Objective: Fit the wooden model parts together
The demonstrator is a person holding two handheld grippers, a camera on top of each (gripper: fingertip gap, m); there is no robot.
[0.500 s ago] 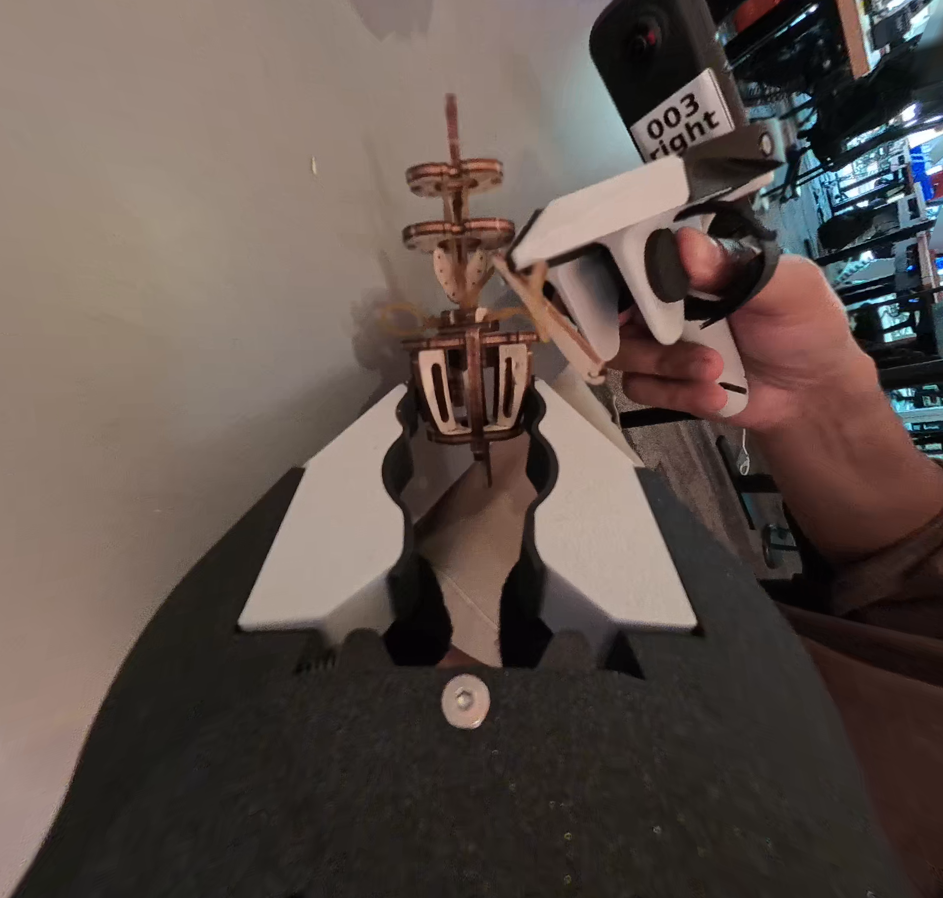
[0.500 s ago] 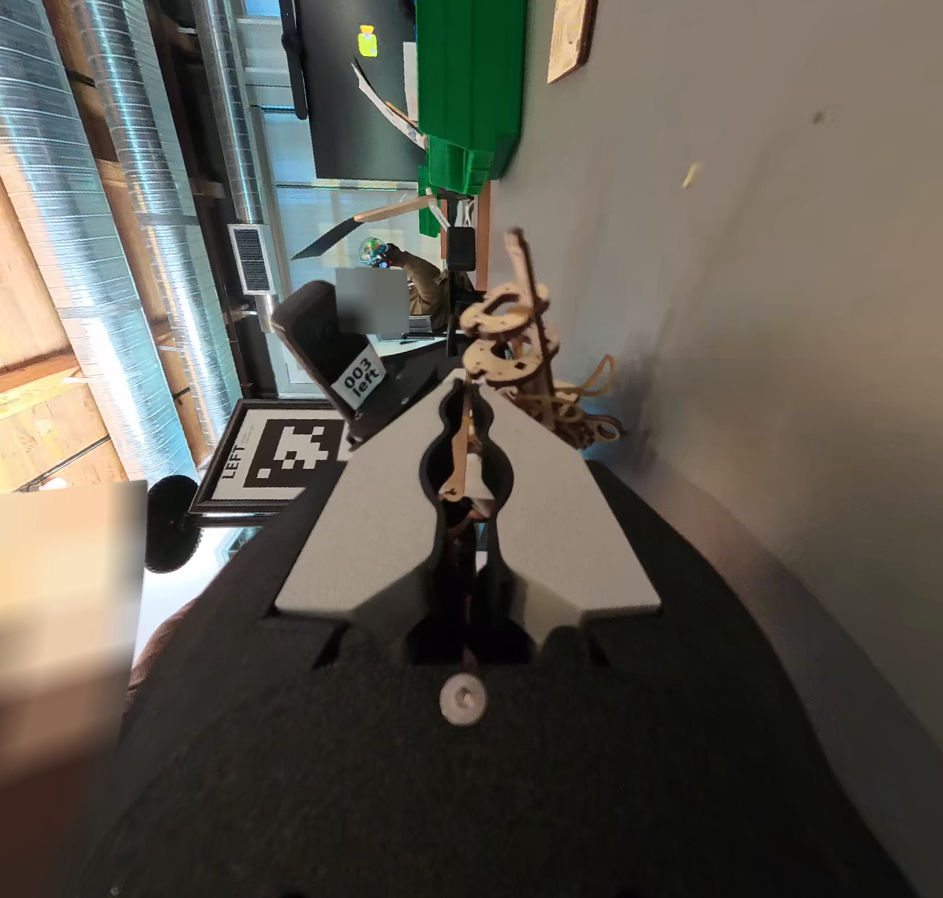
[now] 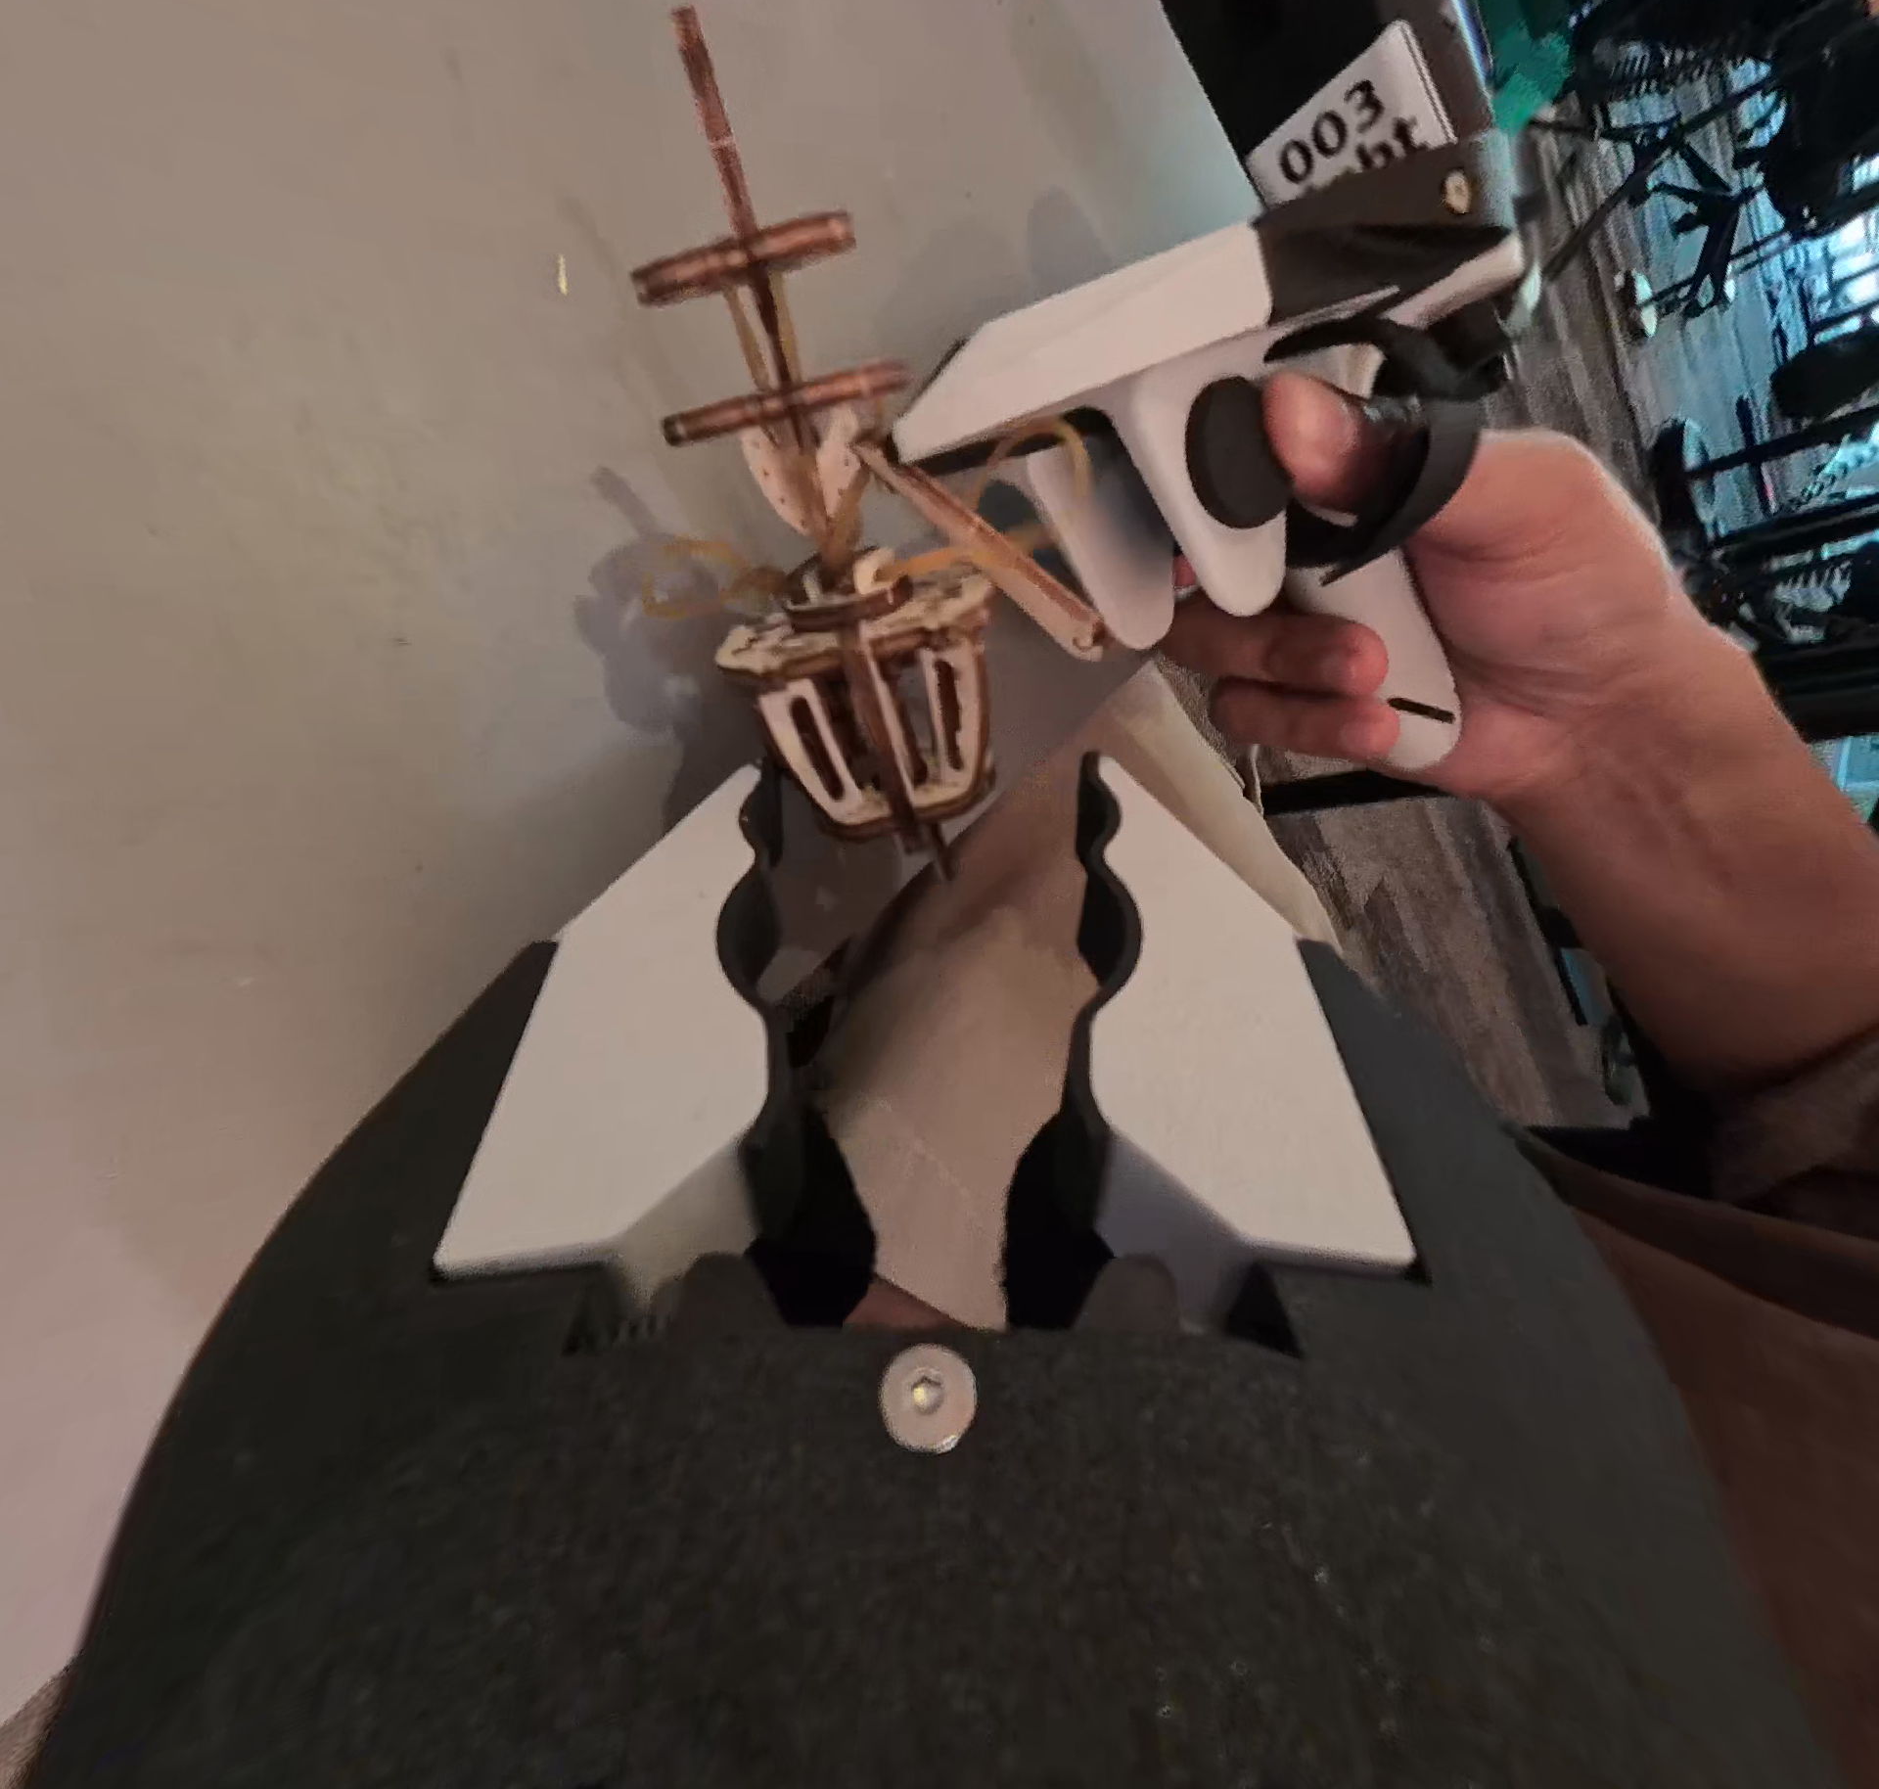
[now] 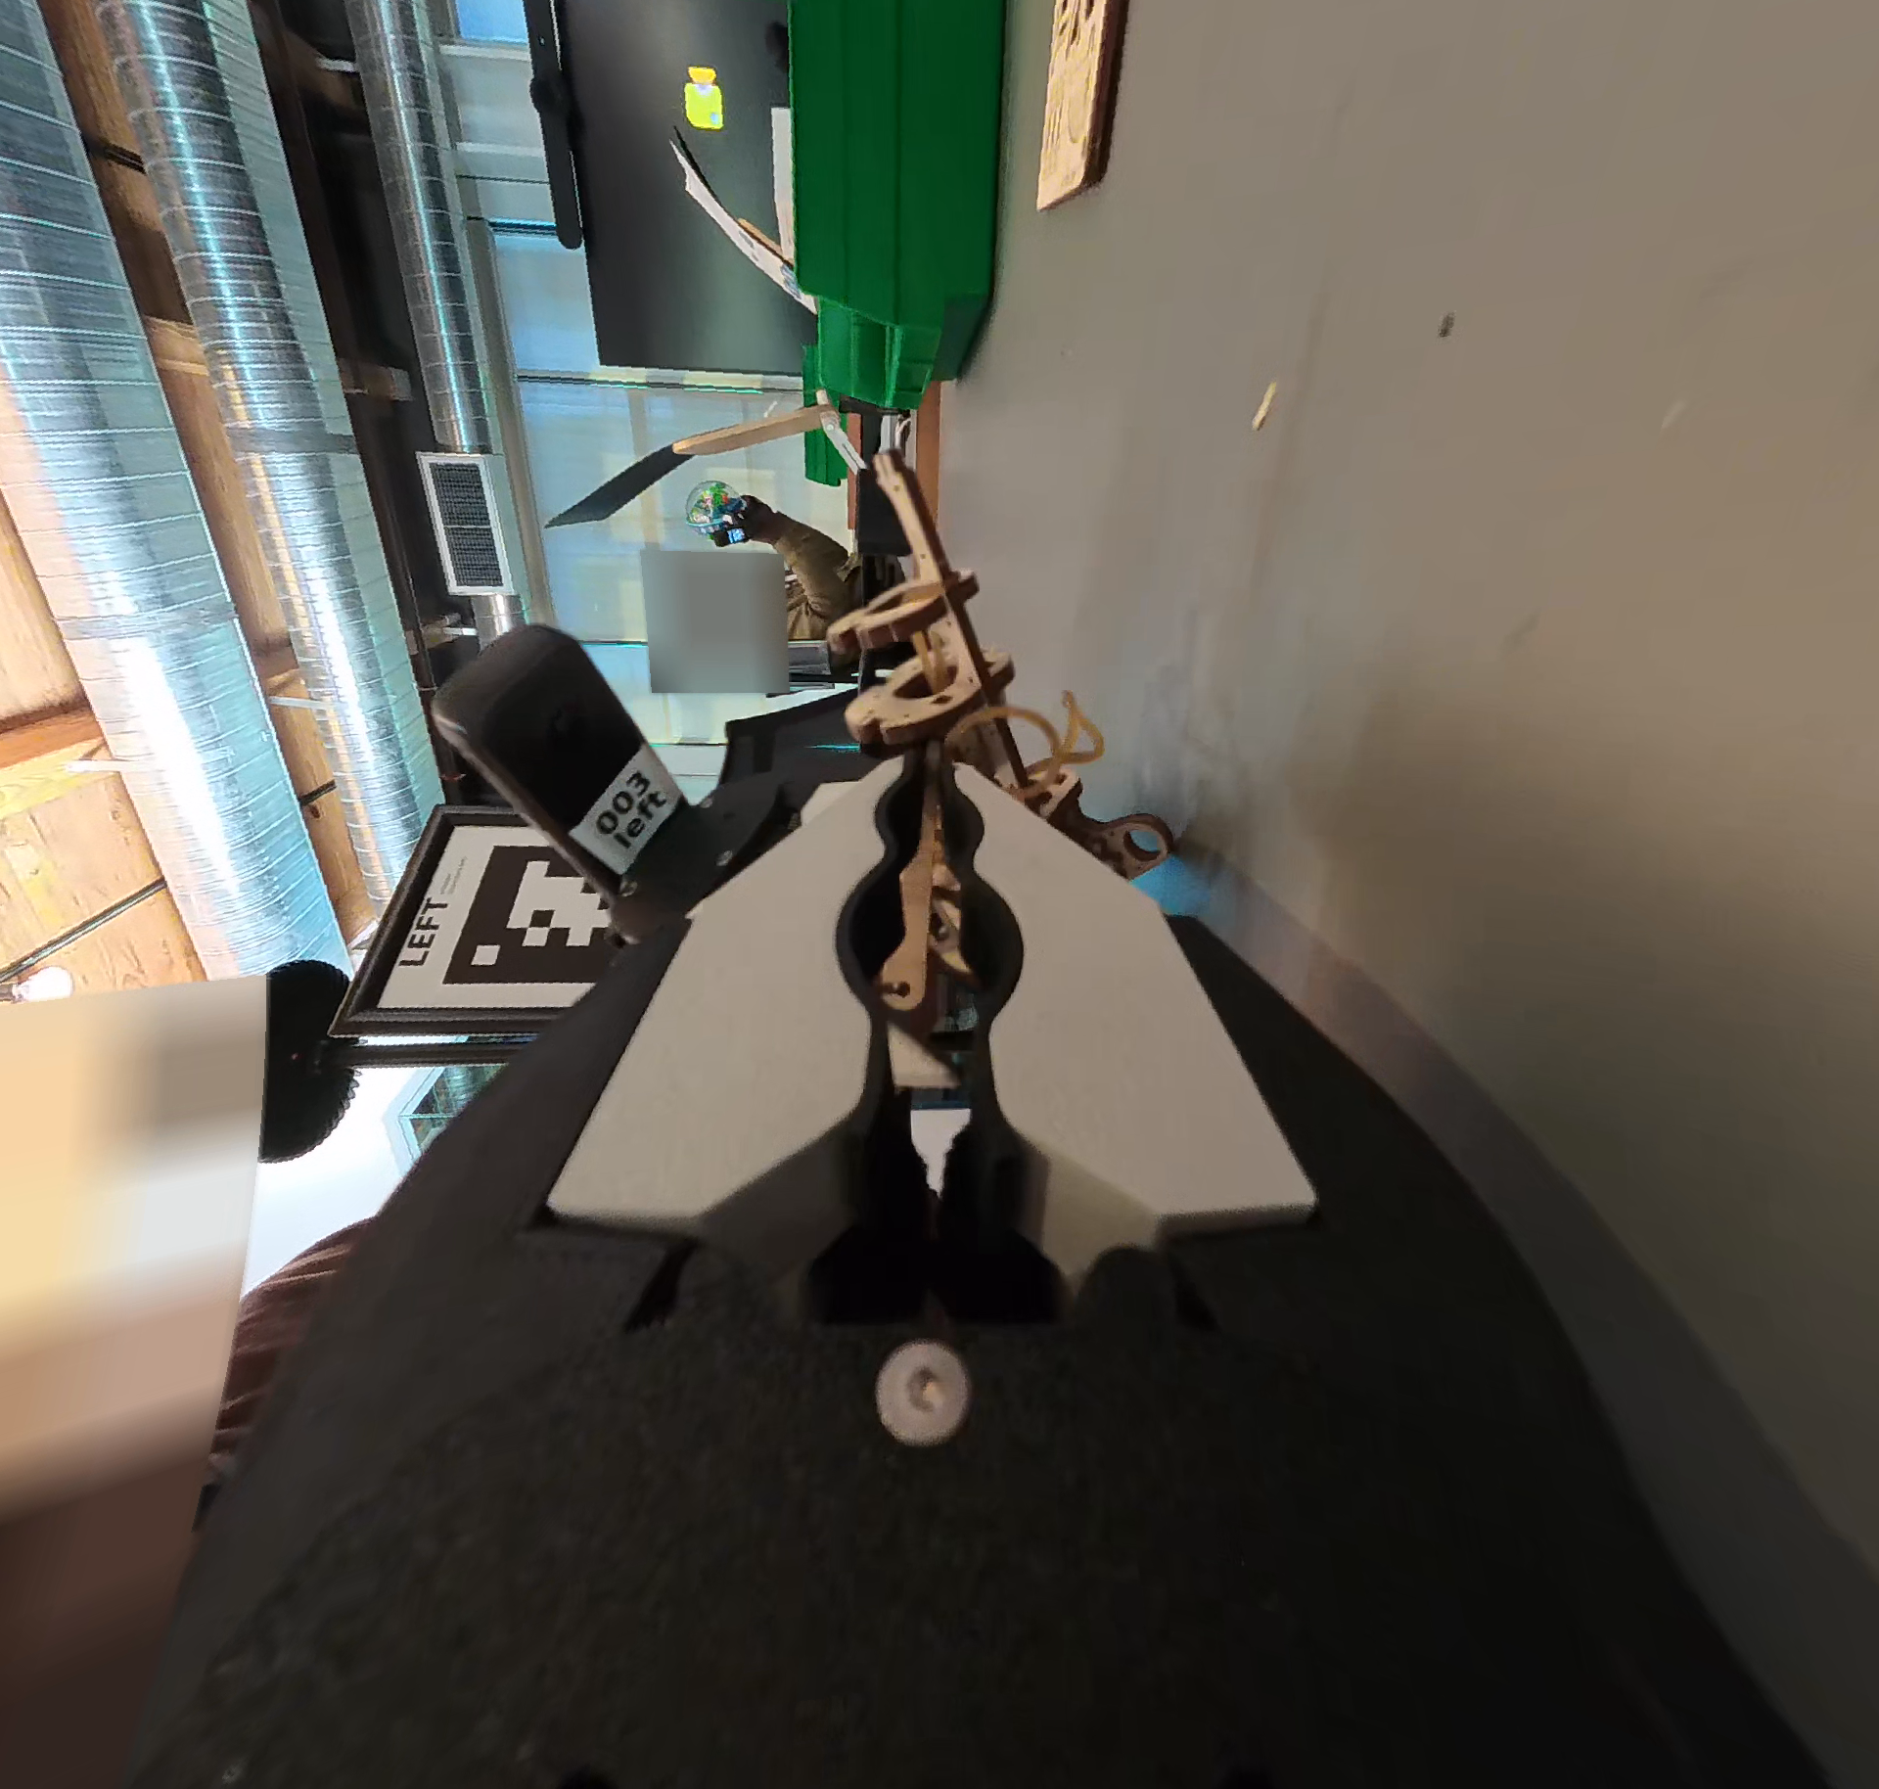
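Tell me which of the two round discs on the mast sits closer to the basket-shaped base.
The lower disc: it sits just above the slotted base, level with the right gripper. The other disc is higher up the mast.

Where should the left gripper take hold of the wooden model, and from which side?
Probably the slatted base of the wooden model, from below: it is the widest, sturdiest part and sits just past the open left gripper. The mast looks thin.
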